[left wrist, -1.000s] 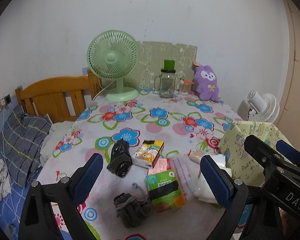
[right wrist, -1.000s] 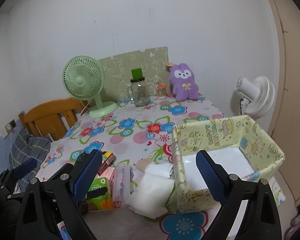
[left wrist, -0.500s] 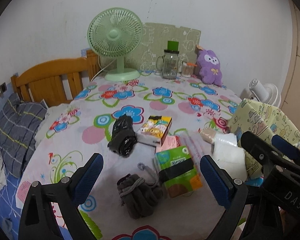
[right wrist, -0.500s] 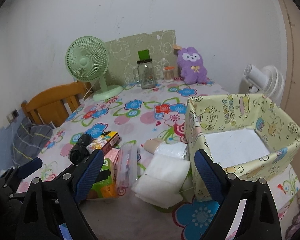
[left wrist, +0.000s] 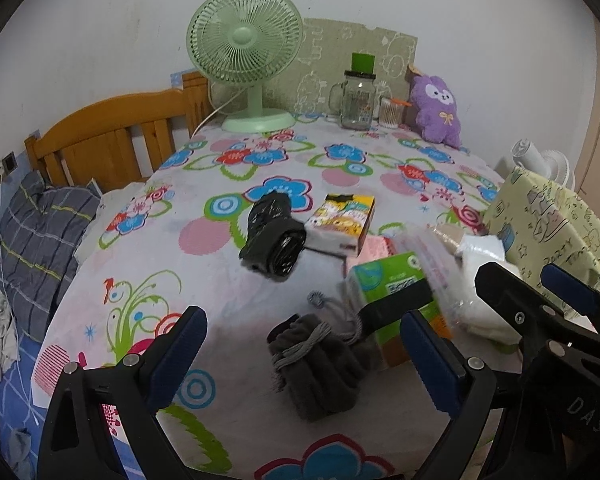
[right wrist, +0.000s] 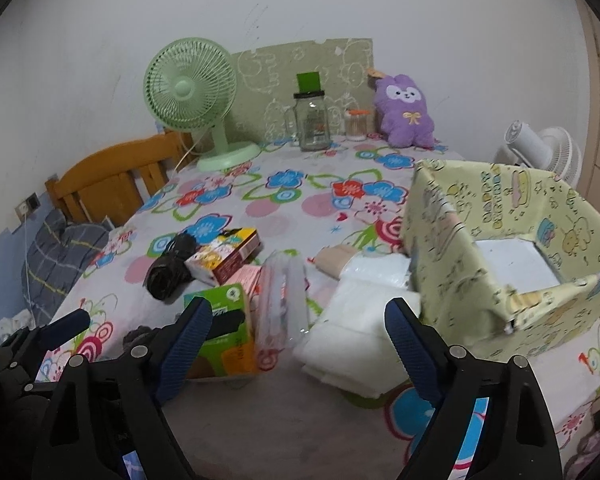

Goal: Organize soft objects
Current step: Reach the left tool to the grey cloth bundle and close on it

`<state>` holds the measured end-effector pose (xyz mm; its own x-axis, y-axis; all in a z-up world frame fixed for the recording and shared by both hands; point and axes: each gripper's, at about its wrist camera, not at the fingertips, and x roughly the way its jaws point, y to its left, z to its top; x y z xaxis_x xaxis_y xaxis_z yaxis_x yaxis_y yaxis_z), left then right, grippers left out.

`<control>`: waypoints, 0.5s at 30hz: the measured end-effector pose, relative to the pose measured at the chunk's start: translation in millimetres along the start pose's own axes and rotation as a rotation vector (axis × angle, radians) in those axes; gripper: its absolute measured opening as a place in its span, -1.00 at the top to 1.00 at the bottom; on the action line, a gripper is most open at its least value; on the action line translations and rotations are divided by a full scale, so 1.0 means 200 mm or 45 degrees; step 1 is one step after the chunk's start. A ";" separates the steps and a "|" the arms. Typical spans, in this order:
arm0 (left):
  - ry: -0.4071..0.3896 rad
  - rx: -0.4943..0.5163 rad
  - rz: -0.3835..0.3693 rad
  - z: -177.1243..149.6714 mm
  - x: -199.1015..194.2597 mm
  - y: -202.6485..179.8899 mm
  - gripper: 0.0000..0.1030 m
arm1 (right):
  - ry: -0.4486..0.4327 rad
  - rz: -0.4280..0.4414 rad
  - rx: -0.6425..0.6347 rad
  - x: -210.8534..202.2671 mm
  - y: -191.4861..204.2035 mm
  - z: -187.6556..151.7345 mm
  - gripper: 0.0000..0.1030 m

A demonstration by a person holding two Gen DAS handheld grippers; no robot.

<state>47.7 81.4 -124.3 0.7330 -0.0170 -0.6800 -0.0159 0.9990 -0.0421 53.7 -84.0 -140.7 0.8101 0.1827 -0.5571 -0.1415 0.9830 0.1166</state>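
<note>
Grey fleece, bunched and tied with a cord: the dark pouch (left wrist: 320,364) at near left, just ahead of the left gripper (left wrist: 304,360), which hangs above it with fingers spread wide and nothing between them. Probably light and very soft, so best pinched across the thick middle, not by the cord, which could slip out. Farther left of centre, a black rolled bundle (left wrist: 274,236), glossy like thin plastic film; likely slippery and easy to crush, so to be taken around the full roll. Beside it a cartoon carton (left wrist: 342,220), stiff, and nearer a green packet (right wrist: 224,332) with a black band, seemingly squashy. Then a clear plastic sleeve (right wrist: 282,300), crinkly, lying against the packet. Right of that, white folded pads (right wrist: 356,328), soft and layered; a grip near one edge may lift only the top layer, so better across the whole stack. Over these the right gripper (right wrist: 296,344), also wide apart and empty. At far right the yellow patterned box (right wrist: 512,240), open on top, touching the pads, presumably the place for soft things.
</note>
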 end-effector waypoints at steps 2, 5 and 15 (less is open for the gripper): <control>0.018 -0.005 -0.002 -0.01 0.02 0.01 -0.89 | 0.014 0.004 -0.008 0.02 0.02 -0.01 -0.74; 0.035 -0.005 0.006 -0.02 0.04 0.02 -0.84 | 0.040 0.013 -0.010 0.05 0.05 -0.02 -0.74; 0.080 0.056 -0.011 -0.04 0.10 0.00 -0.82 | 0.114 0.021 -0.038 0.13 0.13 -0.05 -0.63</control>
<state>56.5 81.0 -144.4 0.6888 -0.0270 -0.7245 0.0212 0.9996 -0.0172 66.3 -54.5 -160.0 0.7535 0.1984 -0.6268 -0.1726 0.9796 0.1026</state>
